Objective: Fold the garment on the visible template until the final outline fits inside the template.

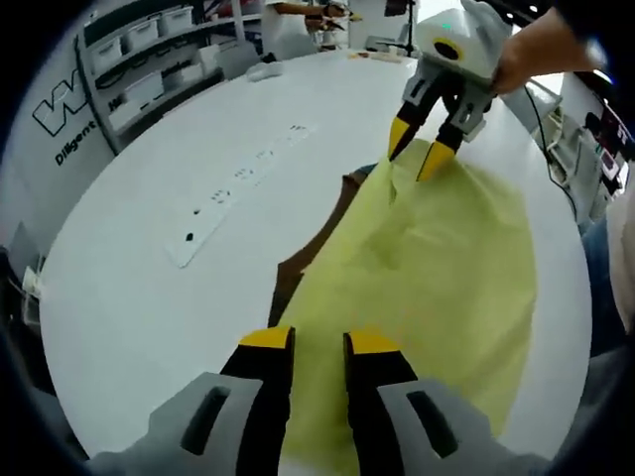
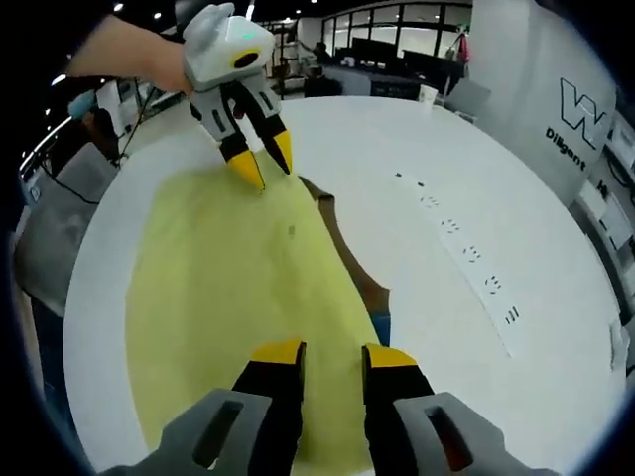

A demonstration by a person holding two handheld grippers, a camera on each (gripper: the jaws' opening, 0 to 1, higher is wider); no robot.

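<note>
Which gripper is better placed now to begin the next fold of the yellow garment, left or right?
Hard to choose: the left gripper and right gripper each sit at an opposite end of the yellow garment, so probably both together.

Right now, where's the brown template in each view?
Left gripper view: brown template peeks out along the left edge of the yellow garment, mid-picture.
Right gripper view: brown template shows along the garment's right edge, centre.
Shared landmark: white strip with dark marks on the table.

Left tool [image 1: 319,342] and right tool [image 2: 331,354] both parted.
</note>
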